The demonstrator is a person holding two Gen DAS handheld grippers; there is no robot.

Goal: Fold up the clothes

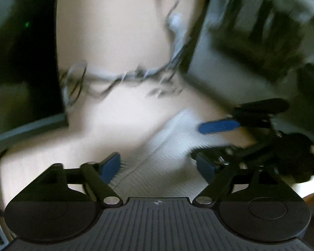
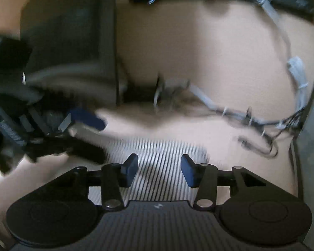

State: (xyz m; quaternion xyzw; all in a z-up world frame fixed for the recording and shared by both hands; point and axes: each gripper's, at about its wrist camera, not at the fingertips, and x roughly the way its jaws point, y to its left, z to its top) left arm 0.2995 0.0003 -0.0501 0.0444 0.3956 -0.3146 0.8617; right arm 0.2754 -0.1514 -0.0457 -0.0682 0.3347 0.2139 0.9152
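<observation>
A white ribbed garment (image 1: 169,146) with thin dark stripes lies on the beige table; in the right wrist view it (image 2: 157,167) shows just ahead of the fingers. My left gripper (image 1: 157,167) is open, its blue pads spread over the garment. My right gripper (image 2: 158,170) is open above the striped cloth, nothing between its pads. The right gripper also shows at the right of the left wrist view (image 1: 219,125), and the left gripper at the left of the right wrist view (image 2: 85,118). Both views are blurred by motion.
A tangle of grey and black cables (image 1: 123,77) lies across the table's middle, also in the right wrist view (image 2: 240,115). A dark grey box (image 1: 251,41) stands at the right, also in the right wrist view (image 2: 73,52). A dark screen (image 1: 25,52) is left.
</observation>
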